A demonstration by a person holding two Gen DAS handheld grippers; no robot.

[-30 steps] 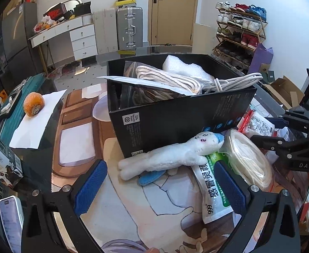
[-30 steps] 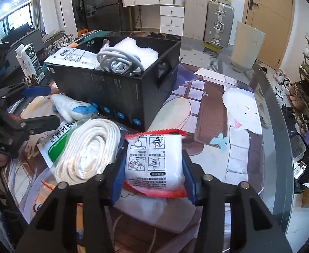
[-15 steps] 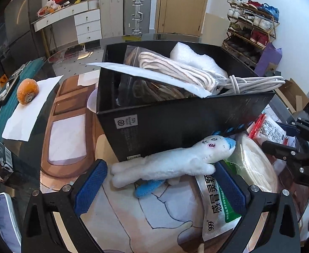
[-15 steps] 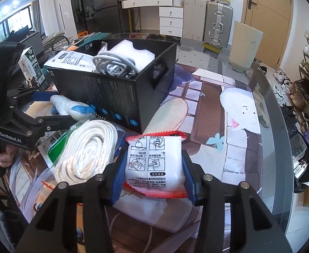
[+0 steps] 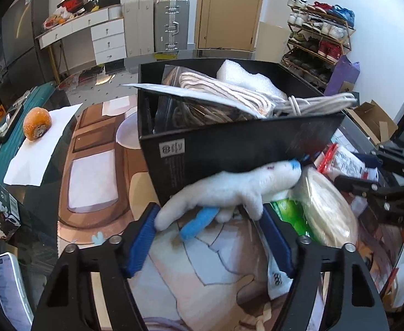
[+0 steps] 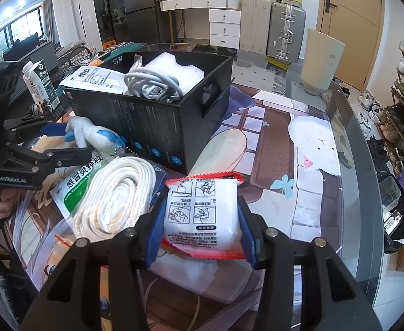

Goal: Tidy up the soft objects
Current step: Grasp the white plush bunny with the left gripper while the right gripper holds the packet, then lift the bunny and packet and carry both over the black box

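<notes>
A white plush toy (image 5: 229,190) with blue patches lies against the near wall of the black box (image 5: 229,149). My left gripper (image 5: 209,229) is shut on the toy's body, both blue pads pressing it. From the right wrist view the same toy (image 6: 97,135) sits in the left gripper (image 6: 75,143) beside the box (image 6: 152,121). My right gripper (image 6: 202,220) is shut on a white packet with red edges (image 6: 202,209), held just above the mat. A bagged white rope coil (image 6: 116,195) lies on a green-and-white pouch (image 6: 72,184). The box holds cables, foam and pouches.
An orange fruit (image 5: 36,123) rests on white paper at the left, a phone (image 5: 6,284) near the front left corner. A milk carton (image 6: 39,82) stands behind the box. The glass table's rim (image 6: 361,165) curves along the right; a printed mat covers the middle.
My left gripper moved forward and its fingers came together around the plush toy, which now sits tilted between them. The right gripper still holds its packet, barely moved.
</notes>
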